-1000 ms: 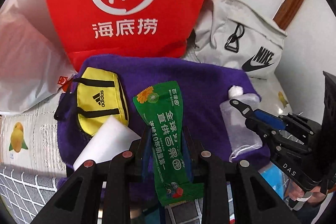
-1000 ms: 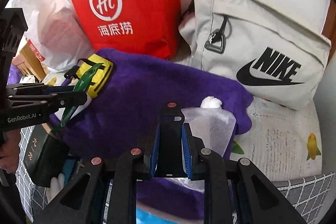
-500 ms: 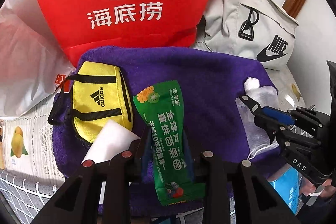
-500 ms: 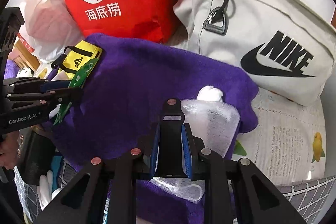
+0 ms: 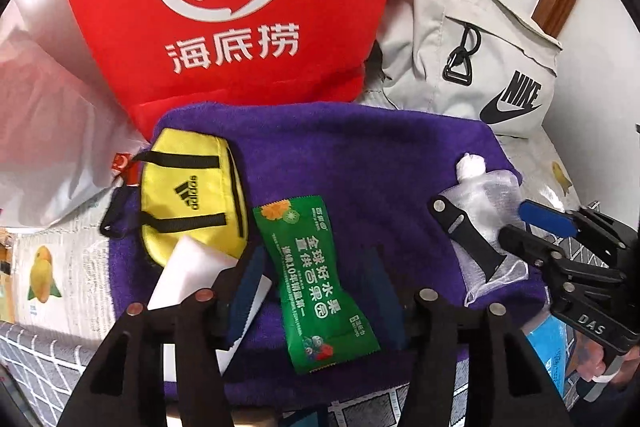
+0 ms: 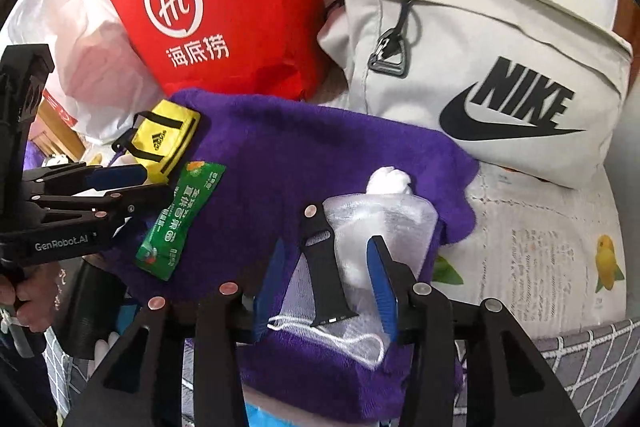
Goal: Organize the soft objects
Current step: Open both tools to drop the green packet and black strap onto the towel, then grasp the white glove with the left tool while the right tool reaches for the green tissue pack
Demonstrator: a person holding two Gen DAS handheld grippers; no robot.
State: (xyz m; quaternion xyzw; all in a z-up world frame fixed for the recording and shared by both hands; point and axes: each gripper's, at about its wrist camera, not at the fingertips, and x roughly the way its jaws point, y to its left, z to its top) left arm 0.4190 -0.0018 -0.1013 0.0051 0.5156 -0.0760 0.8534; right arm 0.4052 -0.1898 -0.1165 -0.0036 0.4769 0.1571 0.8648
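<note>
A purple towel lies spread out, also in the right wrist view. On it lie a green snack packet, a yellow Adidas pouch, a white mesh bag and a black watch strap on that bag. My left gripper is open around the packet's lower half. My right gripper is open around the strap.
A red Hi paper bag and a grey Nike bag stand behind the towel. A white plastic bag lies at the left. A white card sits by the pouch. A printed cloth covers the surface.
Both grippers have opened: the left let go of the green packet and the right let go of the black strap, which now lie on the towel and the mesh bag.
</note>
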